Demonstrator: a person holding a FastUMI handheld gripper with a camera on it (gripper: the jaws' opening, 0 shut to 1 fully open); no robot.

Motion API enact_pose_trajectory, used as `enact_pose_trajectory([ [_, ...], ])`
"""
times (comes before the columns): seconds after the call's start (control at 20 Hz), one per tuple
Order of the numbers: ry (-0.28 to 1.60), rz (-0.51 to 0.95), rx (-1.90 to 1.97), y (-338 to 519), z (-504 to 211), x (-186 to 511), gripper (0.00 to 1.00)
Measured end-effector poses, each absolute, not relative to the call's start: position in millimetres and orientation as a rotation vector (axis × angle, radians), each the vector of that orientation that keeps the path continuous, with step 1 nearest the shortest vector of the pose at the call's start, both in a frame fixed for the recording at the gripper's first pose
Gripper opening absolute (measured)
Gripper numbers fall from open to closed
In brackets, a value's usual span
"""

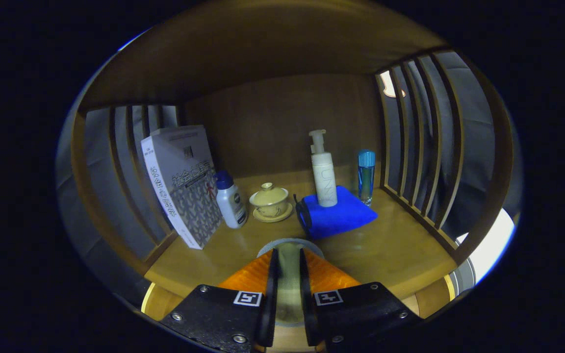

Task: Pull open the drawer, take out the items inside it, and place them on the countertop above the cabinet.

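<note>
My gripper (288,254) is shut on a flat, round grey item (290,244), held on edge between the two fingers. Its curved rim pokes out just past the fingertips. It hangs over the front part of the wooden countertop (390,250). Beyond the fingers, a folded blue cloth (339,215) lies on the countertop with a white pump bottle (323,179) standing on it. The drawer is hidden from me.
A book (184,186) leans against the left slatted side. Beside it stand a small white bottle with a blue cap (230,201) and a lidded cup on a saucer (270,201). A slim blue bottle (366,176) stands by the right slats. A wooden back wall and roof close the shelf.
</note>
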State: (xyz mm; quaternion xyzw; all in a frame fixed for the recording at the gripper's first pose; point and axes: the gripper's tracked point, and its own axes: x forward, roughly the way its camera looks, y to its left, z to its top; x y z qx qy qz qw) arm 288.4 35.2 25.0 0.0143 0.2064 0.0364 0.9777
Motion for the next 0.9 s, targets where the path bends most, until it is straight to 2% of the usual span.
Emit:
enact_pose_trajectory([
  [0.35, 0.413, 0.049, 0.010, 35.7, 7.4, 314.2, 0.33],
  [0.45, 0.397, 0.045, -0.009, 36.7, 10.4, 313.3, 0.50],
  [0.6, 0.359, 0.026, -0.045, 35.0, 20.3, 303.6, 0.90],
  [0.65, 0.341, 0.026, -0.054, 35.2, 24.0, 298.4, 0.95],
  [0.9, 0.288, 0.043, -0.015, 40.7, 36.6, 258.0, 0.95],
])
